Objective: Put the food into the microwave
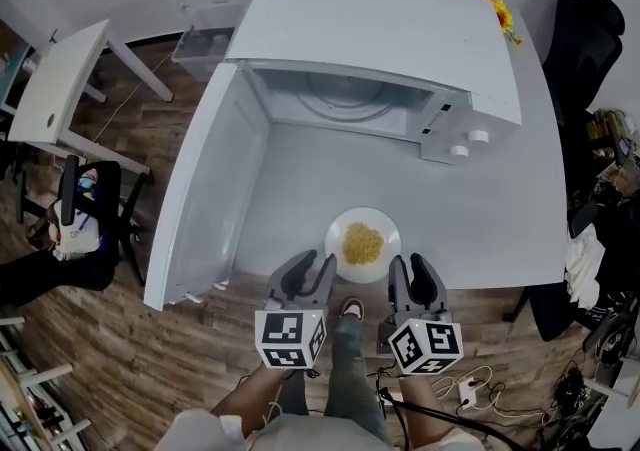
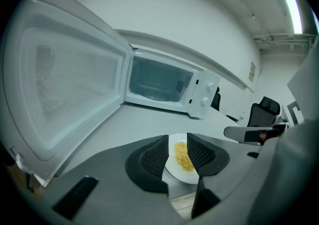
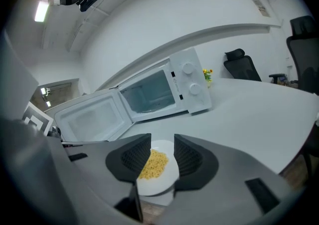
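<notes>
A white plate of yellow food lies on the grey table close to its front edge. Behind it the white microwave stands with its door swung wide to the left and its cavity empty. My left gripper hovers at the plate's near left and my right gripper at its near right. Both are open with nothing gripped. The left gripper frames the food in its gap. The right gripper frames the food likewise.
A small white desk and a black chair stand at the left. Another black chair is at the right, yellow flowers behind the microwave. Cables lie on the wooden floor by my legs.
</notes>
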Motion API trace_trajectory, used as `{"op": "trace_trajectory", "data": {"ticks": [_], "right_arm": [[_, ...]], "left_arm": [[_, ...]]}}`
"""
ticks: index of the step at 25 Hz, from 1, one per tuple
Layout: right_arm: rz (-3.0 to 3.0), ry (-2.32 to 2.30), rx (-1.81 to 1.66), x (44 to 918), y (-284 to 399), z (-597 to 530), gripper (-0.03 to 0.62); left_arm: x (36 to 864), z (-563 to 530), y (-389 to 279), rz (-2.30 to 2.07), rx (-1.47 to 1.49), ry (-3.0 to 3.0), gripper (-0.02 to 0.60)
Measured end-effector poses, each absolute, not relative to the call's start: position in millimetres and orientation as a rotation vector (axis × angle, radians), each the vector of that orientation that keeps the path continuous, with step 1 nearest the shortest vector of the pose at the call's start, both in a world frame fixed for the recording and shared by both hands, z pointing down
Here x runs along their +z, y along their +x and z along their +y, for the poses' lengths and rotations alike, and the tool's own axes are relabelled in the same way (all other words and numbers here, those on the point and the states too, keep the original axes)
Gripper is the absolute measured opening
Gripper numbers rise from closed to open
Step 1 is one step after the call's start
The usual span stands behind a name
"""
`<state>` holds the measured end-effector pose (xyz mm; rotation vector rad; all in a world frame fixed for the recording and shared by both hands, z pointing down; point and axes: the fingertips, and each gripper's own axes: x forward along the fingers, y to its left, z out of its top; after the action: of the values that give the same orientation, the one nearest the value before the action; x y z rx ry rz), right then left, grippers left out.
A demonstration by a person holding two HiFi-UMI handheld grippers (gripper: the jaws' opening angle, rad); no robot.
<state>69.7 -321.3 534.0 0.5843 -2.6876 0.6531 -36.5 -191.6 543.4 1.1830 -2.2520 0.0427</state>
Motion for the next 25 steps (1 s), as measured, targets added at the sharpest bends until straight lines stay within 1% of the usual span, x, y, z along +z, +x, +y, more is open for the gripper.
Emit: {"op": "trace_trajectory", "data": {"ticks": [7,16,25], "right_arm": [[-2.603,0.609,0.737,586.9,74.1,-329.5,0.132],[-2.489,0.582,0.79,605.0,70.1,-332.2,0.129],[-2.372,0.574,0.74,620.5,69.8,-328.9,0.127]], "left_arm": [[590.3,-197.8,-39.3,-2.143,0.006,1.14,0.294],[617.8,-197.6,-44.4,-2.05,0.048,1.049,0.295],[629.5,-205.4,-40.3,-1.98,0.104,0.996,0.295]]}}
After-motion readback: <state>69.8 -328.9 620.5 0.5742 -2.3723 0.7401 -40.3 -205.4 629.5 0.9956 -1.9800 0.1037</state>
